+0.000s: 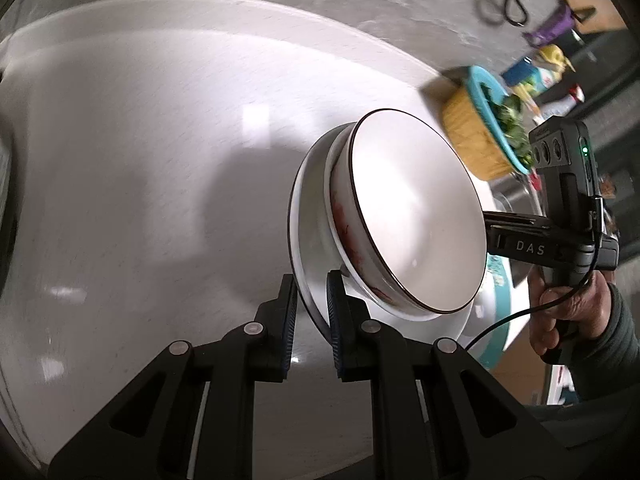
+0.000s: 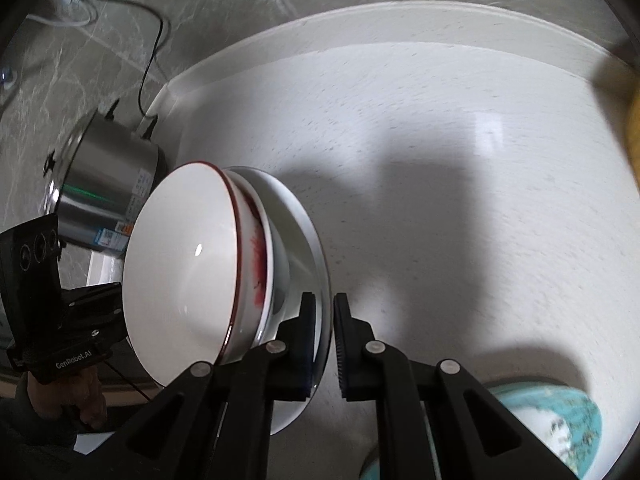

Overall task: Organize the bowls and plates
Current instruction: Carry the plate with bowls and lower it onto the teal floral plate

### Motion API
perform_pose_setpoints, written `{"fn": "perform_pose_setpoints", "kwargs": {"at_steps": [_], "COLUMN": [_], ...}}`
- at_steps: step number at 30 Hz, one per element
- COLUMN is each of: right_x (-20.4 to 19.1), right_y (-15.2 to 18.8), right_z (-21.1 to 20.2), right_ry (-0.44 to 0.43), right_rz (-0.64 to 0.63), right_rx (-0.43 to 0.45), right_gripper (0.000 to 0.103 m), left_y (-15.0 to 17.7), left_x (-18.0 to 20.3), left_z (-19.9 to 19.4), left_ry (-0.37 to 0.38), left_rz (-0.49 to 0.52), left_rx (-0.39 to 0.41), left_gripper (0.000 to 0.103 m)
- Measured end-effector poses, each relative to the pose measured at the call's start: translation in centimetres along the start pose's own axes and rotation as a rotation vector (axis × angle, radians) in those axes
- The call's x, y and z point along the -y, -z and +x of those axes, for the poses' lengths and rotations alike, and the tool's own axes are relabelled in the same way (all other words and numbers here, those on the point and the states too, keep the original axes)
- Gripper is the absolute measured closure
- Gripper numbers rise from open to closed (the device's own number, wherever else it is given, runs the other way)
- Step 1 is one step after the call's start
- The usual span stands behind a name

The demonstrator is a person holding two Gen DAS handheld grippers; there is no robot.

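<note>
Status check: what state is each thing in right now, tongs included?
Left tongs: shut on white plate rim.
Right tongs: shut on the opposite rim.
White plate: held by both, carrying the bowls.
Bowls: nested on the plate, top one empty.
Yellow basket: holding greens.
Steel pot: on counter, plugged in.

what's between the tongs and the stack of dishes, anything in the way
Nothing visible. Both the left tongs and the right tongs are already clamped on opposite rims of the white plate, which carries the red-rimmed bowl above the white counter.
</note>
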State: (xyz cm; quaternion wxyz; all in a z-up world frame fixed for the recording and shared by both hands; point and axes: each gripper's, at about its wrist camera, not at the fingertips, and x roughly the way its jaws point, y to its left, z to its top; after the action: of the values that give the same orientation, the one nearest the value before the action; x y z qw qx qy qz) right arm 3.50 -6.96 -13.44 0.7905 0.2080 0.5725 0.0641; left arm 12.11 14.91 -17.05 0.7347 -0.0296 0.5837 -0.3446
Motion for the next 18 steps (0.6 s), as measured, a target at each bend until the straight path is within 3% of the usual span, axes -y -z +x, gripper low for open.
{"fn": "perform_pose_setpoints", "kwargs": {"at_steps": [9, 18], "right_x": [3.8, 9.6], "right_y": [4.3, 10.7], "right_z": [-6.1, -10.2], "right_ry": [0.084, 0.116], "right_rz": [0.139, 0.227], "right_rx": [0.098, 0.115], "right_gripper": [0.091, 0.091], "left_y": [-1.0, 2.3], "left_x": [7.6, 16.2], "left_z": [1.3, 5.5], "left_ry": [0.078, 0.109], "left_rz": [0.173, 0.251], "left_rx": [-0.051, -0.119], "left_gripper": [0.09, 0.09]}}
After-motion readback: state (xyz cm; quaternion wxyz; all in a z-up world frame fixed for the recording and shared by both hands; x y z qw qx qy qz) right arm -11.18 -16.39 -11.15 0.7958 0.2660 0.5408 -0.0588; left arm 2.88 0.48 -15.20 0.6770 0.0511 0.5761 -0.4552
